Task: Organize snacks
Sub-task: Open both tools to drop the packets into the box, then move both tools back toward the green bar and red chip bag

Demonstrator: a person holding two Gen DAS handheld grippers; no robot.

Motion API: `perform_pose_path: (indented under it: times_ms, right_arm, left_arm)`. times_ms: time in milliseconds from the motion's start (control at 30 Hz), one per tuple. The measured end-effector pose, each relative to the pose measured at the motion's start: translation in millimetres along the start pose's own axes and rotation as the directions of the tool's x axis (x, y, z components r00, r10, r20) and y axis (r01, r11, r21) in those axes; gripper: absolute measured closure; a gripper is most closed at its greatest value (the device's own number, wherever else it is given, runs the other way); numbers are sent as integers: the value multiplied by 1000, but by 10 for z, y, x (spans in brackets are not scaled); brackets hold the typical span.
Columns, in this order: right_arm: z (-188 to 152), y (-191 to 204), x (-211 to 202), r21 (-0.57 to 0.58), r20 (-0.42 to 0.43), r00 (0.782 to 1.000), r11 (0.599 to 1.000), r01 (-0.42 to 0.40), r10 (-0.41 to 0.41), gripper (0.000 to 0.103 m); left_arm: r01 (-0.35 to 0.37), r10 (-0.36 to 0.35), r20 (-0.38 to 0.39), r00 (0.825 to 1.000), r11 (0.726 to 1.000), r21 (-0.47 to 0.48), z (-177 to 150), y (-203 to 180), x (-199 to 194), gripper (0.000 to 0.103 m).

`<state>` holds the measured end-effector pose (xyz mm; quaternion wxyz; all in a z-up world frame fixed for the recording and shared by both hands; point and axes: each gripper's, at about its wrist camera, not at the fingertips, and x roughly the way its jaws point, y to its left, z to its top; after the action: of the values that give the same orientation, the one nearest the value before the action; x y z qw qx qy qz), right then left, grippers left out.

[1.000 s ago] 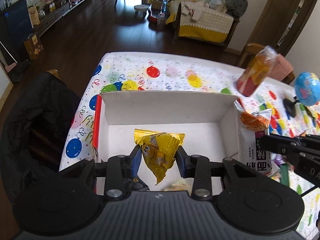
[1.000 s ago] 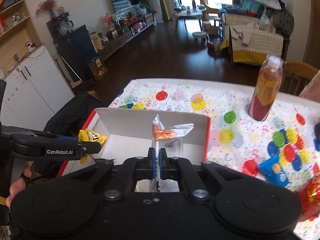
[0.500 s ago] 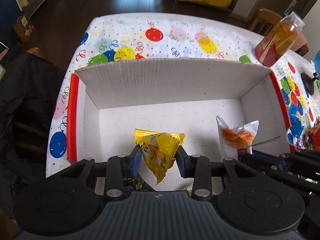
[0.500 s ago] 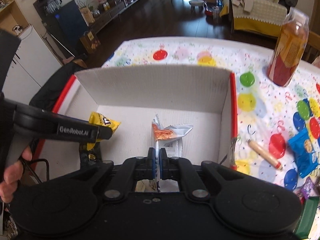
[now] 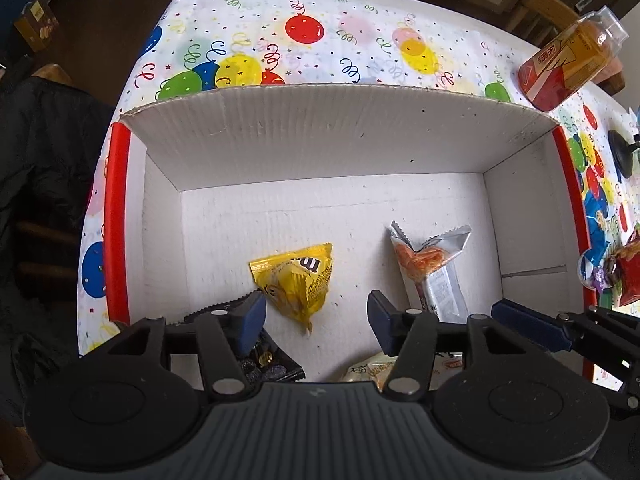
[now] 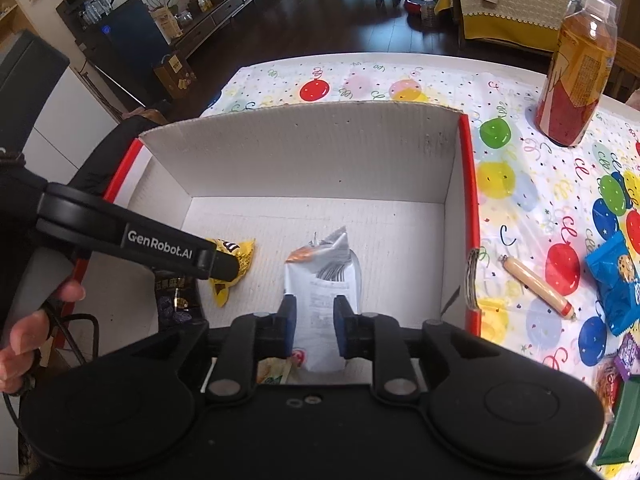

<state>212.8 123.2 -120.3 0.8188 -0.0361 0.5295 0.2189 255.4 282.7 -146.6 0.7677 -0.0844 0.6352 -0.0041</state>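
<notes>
Both packets on cardboard box (image 5: 332, 136) floor: yellow candy bag (image 5: 298, 280) centre, silver snack packet (image 5: 434, 272) rightward. Left hand-held gripper (image 5: 316, 316) and right hand-held gripper (image 6: 314, 322) jaws just opened, holding nothing. Risk: right pads flank packet; lifting may snag it.

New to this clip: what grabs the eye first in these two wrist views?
The big white corrugated cardboard box with red edges fills the middle of both views, on a balloon-print tablecloth. On its floor lie a yellow candy packet and, to its right, a silver-white snack packet, each between the open jaws of a tool that have just been opening. An orange-and-red drink bottle stands on the table beyond the box's right side.
</notes>
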Motion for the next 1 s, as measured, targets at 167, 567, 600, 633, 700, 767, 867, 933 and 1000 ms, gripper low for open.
perform_pose_path:
  times_ms: [167,567,600,633,700,767,867,933,1000]
  right_arm:
    - [-28,1,-149,22,22,1000,1000,-7,7,70]
    - [-154,68,-687,39,120,992,998,-44,39,53]
    - [-172,70,-737,39,130,991,998,-45,40,52]
    - [-190,69,-785,39,139,989,998,-47,41,50]
    - [-224,67,-880,37,161,986,998,-44,38,46]
    - [-264,55,-977,46,181,983,998,-43,34,41]
    - [-338,23,-1131,58,212,976,997,-59,45,39]
    - [-384,-3,-1229,61,234,971,996,-60,45,35]
    - [-432,-32,-1323,67,256,966,996,-60,41,31]
  left_arm:
    - [9,-8,24,1000,1000,-9,-88,1,-110,46]
    - [30,-30,154,988,1000,-1,-417,-113,-656,45]
    - [29,-29,165,986,1000,3,-447,-134,-704,45]
    - [26,-28,178,984,1000,9,-476,-160,-755,45]
    - [22,-26,203,979,999,24,-542,-217,-854,45]
    - [20,-29,231,973,999,40,-616,-270,-952,45]
    - [15,-30,271,962,998,58,-732,-369,-1090,45]
    - [14,-34,297,954,997,71,-812,-436,-1173,45]
    - [11,-38,320,947,996,86,-890,-498,-1244,45]
